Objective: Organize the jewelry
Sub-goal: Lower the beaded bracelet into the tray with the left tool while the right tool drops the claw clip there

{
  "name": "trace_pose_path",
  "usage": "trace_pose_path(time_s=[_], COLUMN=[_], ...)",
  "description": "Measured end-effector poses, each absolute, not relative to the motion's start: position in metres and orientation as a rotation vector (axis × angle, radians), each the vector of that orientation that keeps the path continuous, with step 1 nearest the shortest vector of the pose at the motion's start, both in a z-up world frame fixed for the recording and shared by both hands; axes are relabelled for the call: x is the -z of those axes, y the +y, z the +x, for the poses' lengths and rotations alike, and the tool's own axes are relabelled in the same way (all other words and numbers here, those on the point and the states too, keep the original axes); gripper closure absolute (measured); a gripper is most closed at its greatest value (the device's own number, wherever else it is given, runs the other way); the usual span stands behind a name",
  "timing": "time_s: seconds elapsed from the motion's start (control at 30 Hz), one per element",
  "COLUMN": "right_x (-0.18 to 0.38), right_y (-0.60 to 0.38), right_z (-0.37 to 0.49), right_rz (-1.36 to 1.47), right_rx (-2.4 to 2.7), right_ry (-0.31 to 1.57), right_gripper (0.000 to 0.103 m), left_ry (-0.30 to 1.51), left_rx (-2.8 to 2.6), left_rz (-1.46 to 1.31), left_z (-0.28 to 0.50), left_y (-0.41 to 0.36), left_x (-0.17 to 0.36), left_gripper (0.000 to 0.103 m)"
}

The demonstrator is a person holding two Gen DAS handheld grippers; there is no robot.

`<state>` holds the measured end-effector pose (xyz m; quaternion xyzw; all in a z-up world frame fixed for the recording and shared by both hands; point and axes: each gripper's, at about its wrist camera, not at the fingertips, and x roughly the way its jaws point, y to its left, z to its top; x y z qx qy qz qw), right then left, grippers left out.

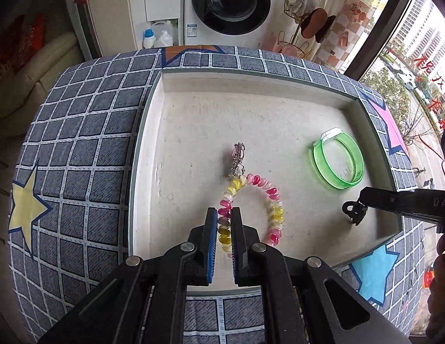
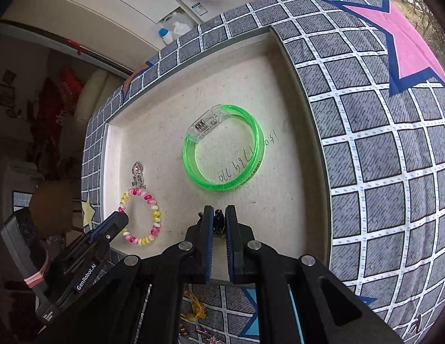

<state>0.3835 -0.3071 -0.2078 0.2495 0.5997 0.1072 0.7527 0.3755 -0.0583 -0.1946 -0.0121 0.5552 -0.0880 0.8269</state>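
1. My left gripper [image 1: 224, 213] has its fingers clamped on the near-left arc of the beaded bracelet [image 1: 275, 209], the pink, yellow and white beads pinched between the blue pads.
2. That bracelet sits low over the pale floor of the shallow tray [image 1: 251, 109], its far end just beside the silver charm [image 1: 237, 159] in the middle of the tray.
3. My right gripper [image 2: 218, 220] is closed tight on a small dark piece [image 2: 218, 223]; it's too small and shadowed for me to say what it is.
4. From the left camera I can see that same piece [image 1: 355, 213] hanging at the tip of the right gripper, near the tray's right wall.
5. The green bangle [image 2: 223, 149] with its clear clasp lies flat on the tray floor, ahead of the right gripper and well apart from the beaded bracelet.
6. Handwriting shows on the tray floor inside the bangle's ring.
7. The tray rests on the bench, which is covered by a grey checked cloth [image 1: 79, 132] with coloured stars.
8. A washing machine [image 1: 231, 3] stands beyond the bench.
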Motion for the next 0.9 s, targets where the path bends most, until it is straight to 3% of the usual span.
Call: trace_pose_path(time_s=[0.43,0.9], right_x=[0.216,0.202], right_y=[-0.313,-0.31], right_z=[0.405,0.399], right_rz=[0.436,0.413], right_rx=[-0.189,-0.204], right_ry=[1.289,1.262], right_gripper=[0.094,0.093], left_ry=[1.159,1.112], left_rx=[0.119,0.123], left_rz=[0.06,0.106], left_z=[0.401,0.392], left_y=[-0.067,-0.071], left_x=[0.211,0.192], left_gripper=[0.082,0.081])
